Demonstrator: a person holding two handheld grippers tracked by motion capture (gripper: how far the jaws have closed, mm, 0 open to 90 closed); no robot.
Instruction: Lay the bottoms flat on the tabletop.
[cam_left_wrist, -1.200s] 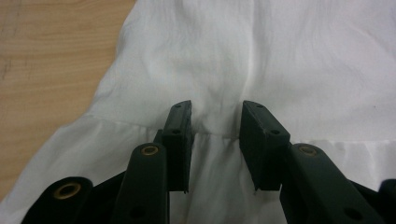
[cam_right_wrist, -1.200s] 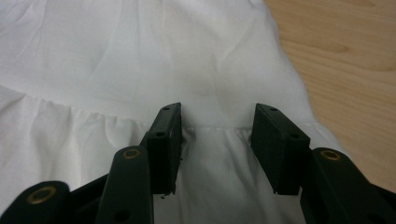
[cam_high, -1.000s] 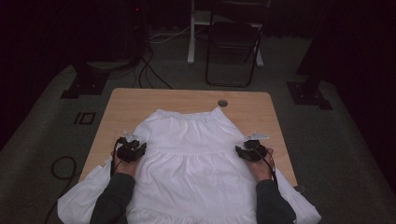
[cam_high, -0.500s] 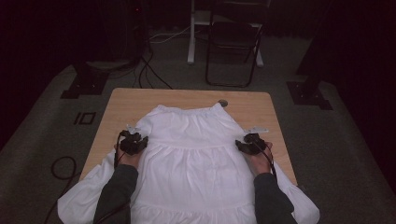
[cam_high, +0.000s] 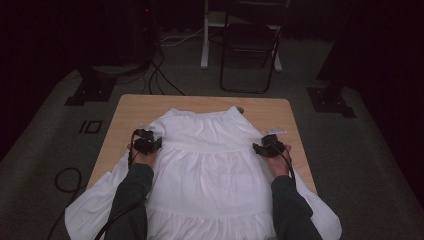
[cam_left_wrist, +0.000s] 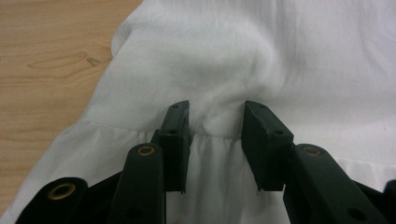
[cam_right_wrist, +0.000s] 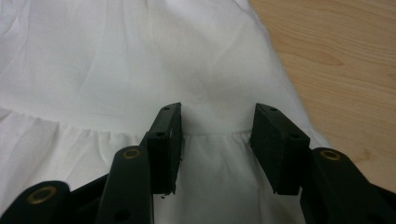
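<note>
We are working at a wooden table (cam_high: 125, 112) on grey carpet, a folding chair (cam_high: 250, 45) beyond. The white skirt (cam_high: 210, 160) is lying lengthwise, waistband toward that chair. Left gripper (cam_high: 150, 141) and right gripper (cam_high: 262, 145) are resting spread on its side edges, the left's jaws having just widened around a fabric ridge.

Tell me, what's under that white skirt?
The wooden table lies under the white skirt; its bare top shows at the far end and both sides. Whatever else the cloth covers is hidden.

Dark grey-green long sleeves (cam_high: 131, 192) cover both forearms; each black plastic two-jaw gripper (cam_left_wrist: 217, 133) has flat rectangular pads, brass-ringed pivot holes and a trailing black cable (cam_high: 116, 221)
</note>
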